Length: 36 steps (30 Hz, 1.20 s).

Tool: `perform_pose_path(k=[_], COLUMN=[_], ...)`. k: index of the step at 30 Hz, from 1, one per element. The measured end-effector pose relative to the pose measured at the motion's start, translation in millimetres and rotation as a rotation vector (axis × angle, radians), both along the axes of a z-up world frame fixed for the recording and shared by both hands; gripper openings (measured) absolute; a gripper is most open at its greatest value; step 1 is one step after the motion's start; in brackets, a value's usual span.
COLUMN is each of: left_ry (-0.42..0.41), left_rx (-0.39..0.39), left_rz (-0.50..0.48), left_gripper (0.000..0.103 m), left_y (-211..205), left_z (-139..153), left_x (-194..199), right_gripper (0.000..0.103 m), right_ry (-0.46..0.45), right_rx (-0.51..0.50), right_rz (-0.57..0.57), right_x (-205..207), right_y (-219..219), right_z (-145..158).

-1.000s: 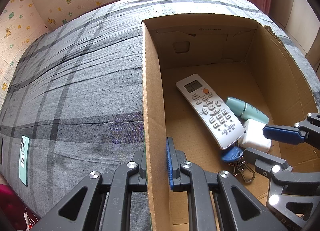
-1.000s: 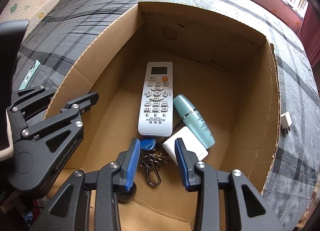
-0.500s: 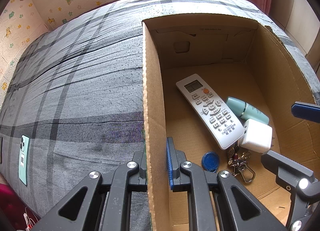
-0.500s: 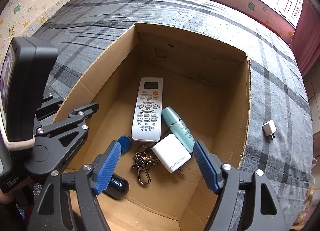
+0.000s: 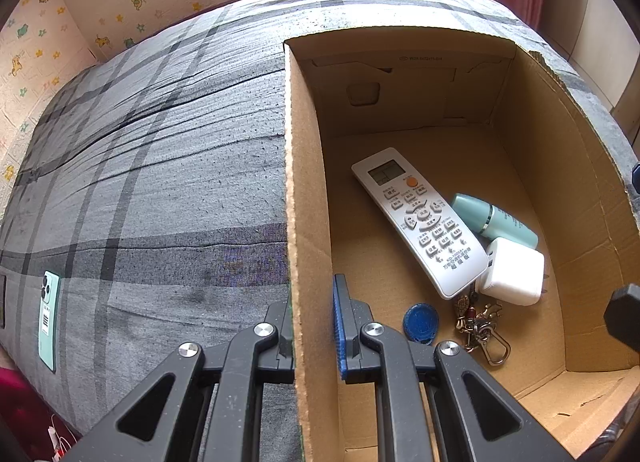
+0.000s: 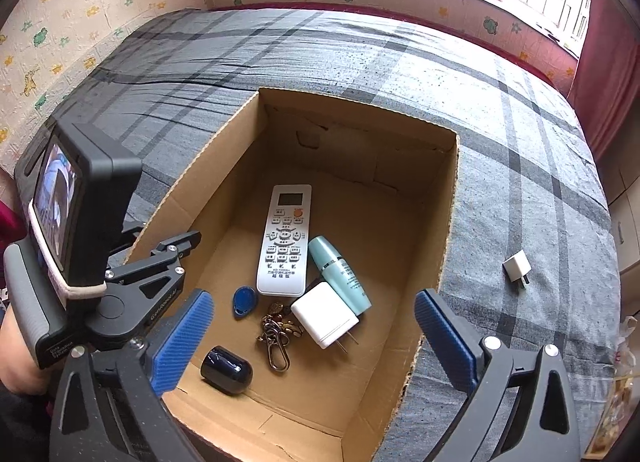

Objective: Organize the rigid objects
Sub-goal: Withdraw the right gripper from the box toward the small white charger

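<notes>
My box (image 6: 448,222) fills mid-frame on the bed (image 6: 360,50). My left gripper (image 5: 311,332) pinches its wall; my right gripper (image 6: 312,336) has just been opening — wide, empty. The keys (image 6: 276,336) lie between its fingers; blue fob (image 6: 243,301) left.

**On the bed**

Your bed (image 6: 360,62) wears a grey plaid cover. Directly on it you have an open cardboard box (image 6: 450,222), a small white plug adapter (image 6: 517,267) well right of it, and a mint-green phone (image 5: 49,318) lying far left.
</notes>
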<state>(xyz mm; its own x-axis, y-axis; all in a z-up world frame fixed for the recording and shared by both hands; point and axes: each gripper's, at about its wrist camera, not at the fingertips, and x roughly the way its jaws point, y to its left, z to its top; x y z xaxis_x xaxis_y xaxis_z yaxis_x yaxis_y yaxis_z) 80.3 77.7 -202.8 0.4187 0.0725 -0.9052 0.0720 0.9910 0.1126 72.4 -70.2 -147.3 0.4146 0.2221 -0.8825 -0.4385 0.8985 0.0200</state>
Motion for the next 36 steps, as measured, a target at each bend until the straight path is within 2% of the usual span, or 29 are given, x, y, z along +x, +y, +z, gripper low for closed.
perform_pose_path(k=[24,31,36], left_ry=[0.002,0.002,0.002], left_rx=[0.002,0.000,-0.001], left_rz=[-0.001,-0.001,-0.001], left_gripper=[0.014,0.014,0.014], left_y=[-1.0,-0.7,-0.6], left_z=[-0.2,-0.8,-0.6], left_x=[0.1,0.5,0.5], right_gripper=[0.103,0.103,0.103], right_ry=[0.046,0.072,0.133], right_rx=[0.024,0.007,-0.014], right_rz=[-0.185,-0.245,-0.293], right_x=[60.0,88.1,111.4], right_y=[-98.4,-128.3,-152.0], right_z=[15.2,2.6,-18.3])
